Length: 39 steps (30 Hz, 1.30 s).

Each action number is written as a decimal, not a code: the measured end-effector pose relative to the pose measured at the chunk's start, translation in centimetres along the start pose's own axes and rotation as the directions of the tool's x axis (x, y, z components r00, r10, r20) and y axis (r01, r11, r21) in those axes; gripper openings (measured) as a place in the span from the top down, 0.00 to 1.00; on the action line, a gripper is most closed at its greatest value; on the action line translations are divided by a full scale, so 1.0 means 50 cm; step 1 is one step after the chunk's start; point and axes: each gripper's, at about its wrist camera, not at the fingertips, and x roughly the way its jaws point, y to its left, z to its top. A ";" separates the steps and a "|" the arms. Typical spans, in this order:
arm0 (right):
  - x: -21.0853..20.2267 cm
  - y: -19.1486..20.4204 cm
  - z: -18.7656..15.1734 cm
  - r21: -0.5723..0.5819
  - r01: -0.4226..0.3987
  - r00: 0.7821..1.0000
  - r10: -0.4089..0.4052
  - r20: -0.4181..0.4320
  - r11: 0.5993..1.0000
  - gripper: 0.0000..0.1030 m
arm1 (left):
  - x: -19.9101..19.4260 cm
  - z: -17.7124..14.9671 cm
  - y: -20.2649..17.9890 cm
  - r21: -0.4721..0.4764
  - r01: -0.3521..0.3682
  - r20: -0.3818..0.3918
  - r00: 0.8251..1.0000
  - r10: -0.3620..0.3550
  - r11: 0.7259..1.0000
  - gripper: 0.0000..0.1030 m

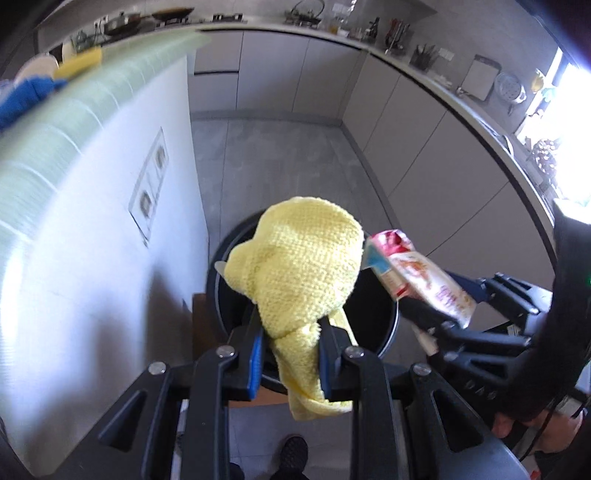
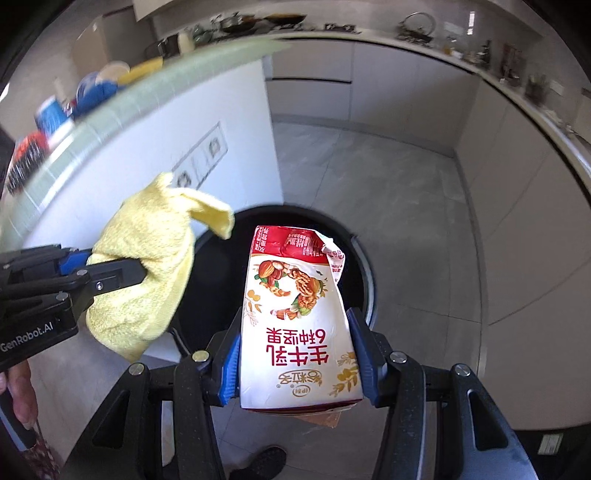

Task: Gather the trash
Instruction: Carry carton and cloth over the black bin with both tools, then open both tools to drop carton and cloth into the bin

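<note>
Left gripper (image 1: 290,347) clamped tight on yellow cloth (image 1: 303,266); cloth bunched above pads, tail hanging below; right gripper (image 2: 295,363) part open, pads pressing sides of crumpled milk carton (image 2: 295,321); both held over black bin (image 2: 364,280) on floor, beside white counter wall (image 1: 110,236).

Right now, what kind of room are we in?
Almost certainly a home kitchen: a long countertop with pans and a kettle, flat-front cabinets below, and a round black trash bin on the tiled floor.
</note>
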 end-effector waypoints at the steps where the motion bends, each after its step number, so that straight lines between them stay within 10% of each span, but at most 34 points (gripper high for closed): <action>1: 0.025 0.001 -0.003 -0.016 -0.006 1.000 0.006 -0.015 1.000 0.48 | 0.014 -0.002 0.002 -0.012 0.007 -0.005 1.000 -0.007 1.000 0.74; 5: 0.102 0.016 -0.007 -0.135 -0.013 0.999 0.009 -0.033 0.991 0.41 | 0.051 0.008 0.020 -0.087 -0.003 -0.024 1.000 0.001 0.996 0.30; 7: 0.132 0.019 -0.014 -0.183 0.040 0.996 -0.053 -0.066 0.982 0.14 | 0.034 0.010 0.025 -0.093 -0.009 0.007 1.000 0.010 0.996 0.29; 24: -0.042 -0.072 0.000 0.078 0.068 0.997 -0.065 -0.038 0.995 0.09 | -0.129 0.010 -0.018 -0.058 -0.076 0.091 0.992 0.082 0.995 0.28; 32: -0.161 -0.027 0.038 0.161 -0.007 0.999 0.001 0.036 0.987 0.01 | -0.256 0.017 -0.005 -0.074 -0.132 0.211 0.967 0.145 0.988 0.03; 39: -0.242 0.074 0.076 0.076 -0.048 0.994 0.040 0.105 0.996 0.00 | -0.351 -0.009 0.058 -0.123 -0.183 0.273 0.939 0.210 0.975 0.03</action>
